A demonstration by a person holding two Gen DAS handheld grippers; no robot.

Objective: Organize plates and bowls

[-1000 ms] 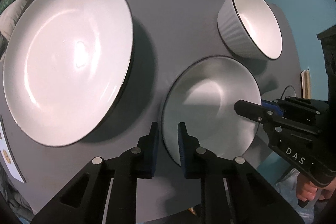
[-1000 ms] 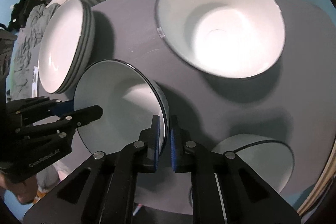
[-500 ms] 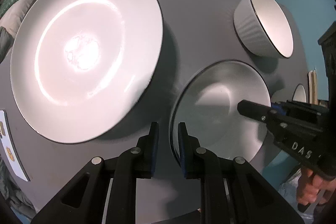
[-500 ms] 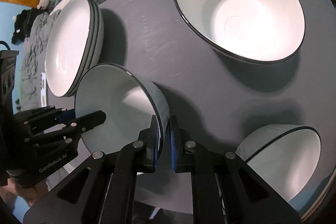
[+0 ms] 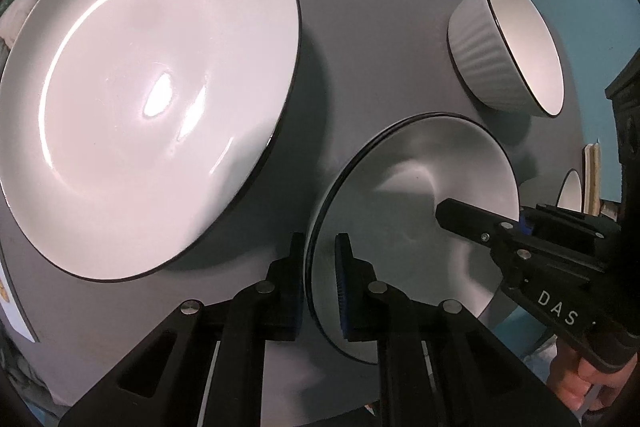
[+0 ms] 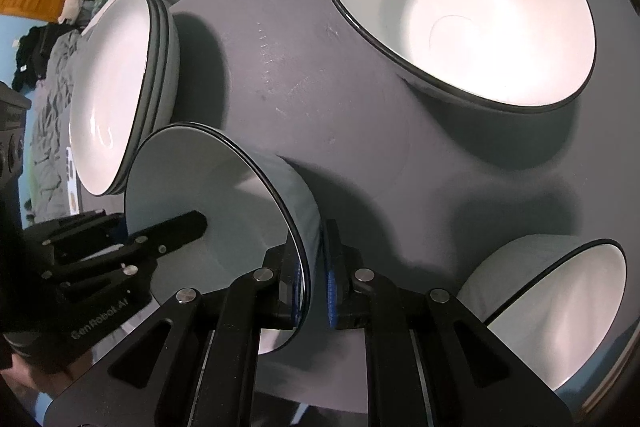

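Observation:
A small white bowl (image 5: 420, 195) with a dark rim sits on the round grey table (image 5: 360, 47), between my two grippers. My left gripper (image 5: 318, 283) points steeply down with the bowl's near rim between its blue pads. Its jaws are closing on that rim. From the other side, my right gripper (image 5: 520, 221) is shut on the opposite rim, one finger inside the bowl. The right wrist view shows the same bowl (image 6: 224, 195) in my right gripper (image 6: 314, 279), with my left gripper (image 6: 132, 227) across from it.
A large white plate (image 5: 152, 95) lies to the left; the right wrist view shows it as a stack of plates (image 6: 108, 87). A ribbed white bowl (image 5: 480, 55) stands behind. Also on the table (image 6: 340, 107) are a wide bowl (image 6: 472, 15) and another small bowl (image 6: 560, 315).
The left jaws have narrowed onto the bowl's near rim. Both views have rolled a little, and the plate and bowls look larger. The right gripper keeps its hold.

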